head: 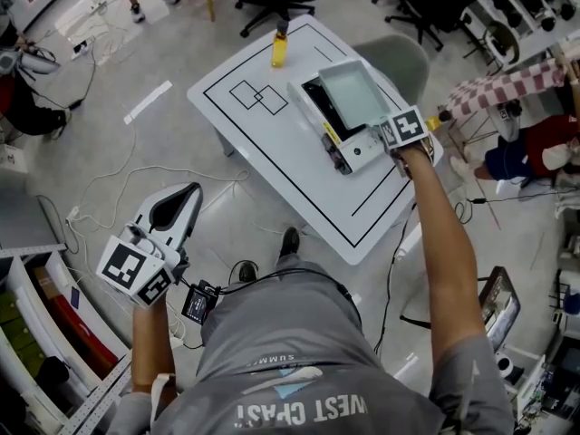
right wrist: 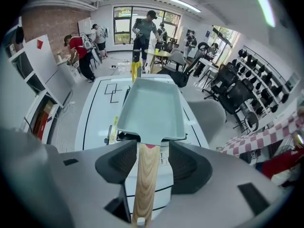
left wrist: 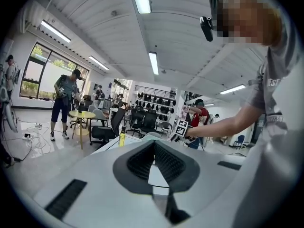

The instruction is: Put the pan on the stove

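Head view: white table (head: 272, 161) sits skewed. The stove (head: 355, 152) is on its right side, close to the right edge. The pan (head: 352, 93) sits on the stove's black top with its handle pointing back at me. My right gripper (head: 391, 136) is at the handle end, right over that table edge, and the arm crosses the corner. Left of the stove the tabletop is bare up to the drawn squares. A yellow bottle (head: 280, 48) stands at the far end, well apart from the stove. My left gripper (head: 186, 202) hangs off the table over the floor, with loose cables (head: 109, 175) below and shelving (head: 54, 333) hard on the left.

Left gripper view: left gripper (left wrist: 154, 148) has its tips together, nothing between them. It looks level across the room. I see the bottle (left wrist: 122, 138), an office chair (left wrist: 105, 129) and a person (left wrist: 64, 103) by a round table, none of them near. The pan isn't visible from here.

Right gripper view: right gripper (right wrist: 149, 158) is wide. The wooden handle (right wrist: 145, 184) runs between the jaws with a clear gap on the right pad's side. It's against or just beside the left pad, I can't tell which. Not clamped. The pan (right wrist: 151, 106) is dead ahead and covers most of the stove (right wrist: 164, 184). This view shows the handle gap, which the head view doesn't. A grey chair (right wrist: 209, 113) stands just past the table's right edge.
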A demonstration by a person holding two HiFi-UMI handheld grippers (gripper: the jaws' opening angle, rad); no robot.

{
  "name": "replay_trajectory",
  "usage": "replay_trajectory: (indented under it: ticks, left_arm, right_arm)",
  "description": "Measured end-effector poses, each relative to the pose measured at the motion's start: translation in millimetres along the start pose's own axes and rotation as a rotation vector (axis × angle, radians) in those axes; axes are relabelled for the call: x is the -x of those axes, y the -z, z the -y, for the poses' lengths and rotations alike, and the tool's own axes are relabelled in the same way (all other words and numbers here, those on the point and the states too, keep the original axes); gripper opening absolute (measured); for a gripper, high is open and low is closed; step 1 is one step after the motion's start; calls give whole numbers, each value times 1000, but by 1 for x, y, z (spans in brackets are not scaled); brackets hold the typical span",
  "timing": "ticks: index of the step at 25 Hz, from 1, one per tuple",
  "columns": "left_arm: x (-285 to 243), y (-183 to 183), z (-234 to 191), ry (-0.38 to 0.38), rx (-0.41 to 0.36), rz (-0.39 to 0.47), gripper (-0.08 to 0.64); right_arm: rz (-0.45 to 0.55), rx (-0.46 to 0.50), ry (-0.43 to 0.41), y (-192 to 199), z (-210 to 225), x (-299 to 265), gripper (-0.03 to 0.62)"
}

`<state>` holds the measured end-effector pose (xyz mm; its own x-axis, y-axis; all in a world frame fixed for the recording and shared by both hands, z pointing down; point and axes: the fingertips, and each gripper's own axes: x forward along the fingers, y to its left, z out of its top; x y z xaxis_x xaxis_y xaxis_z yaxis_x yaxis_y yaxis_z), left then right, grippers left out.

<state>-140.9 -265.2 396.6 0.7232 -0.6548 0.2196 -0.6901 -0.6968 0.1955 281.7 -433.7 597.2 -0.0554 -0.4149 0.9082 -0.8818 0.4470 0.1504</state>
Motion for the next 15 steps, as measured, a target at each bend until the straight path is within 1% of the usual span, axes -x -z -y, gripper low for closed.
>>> replay_trajectory:
  ticks: [3, 5, 6, 8, 10, 13, 15]
  left_arm:
    - [8, -5, 2, 5, -12, 14, -2]
    - [13, -9, 4, 7, -19, 27, -2]
    - [16, -11, 5, 7, -22, 33, -2]
    - [22, -15, 7, 7, -28, 46, -2]
    - [28, -18, 10, 11, -35, 58, -2]
    - [36, -22, 14, 20, -44, 77, -2]
    - [42, -24, 16, 21, -48, 86, -2]
  right_arm:
    - [113, 1, 33, -18, -4, 42, 221]
    - [236, -6, 51, -36, -14, 83, 208]
    - [311, -16, 57, -44, -21, 106, 190]
    - [472, -56, 59, -56, -37, 155, 125]
    - [635, -116, 36, -57, -58, 207, 11]
    - [838, -167, -19, -49, -100, 280, 11]
    - [909, -153, -34, -39, -129, 315, 9]
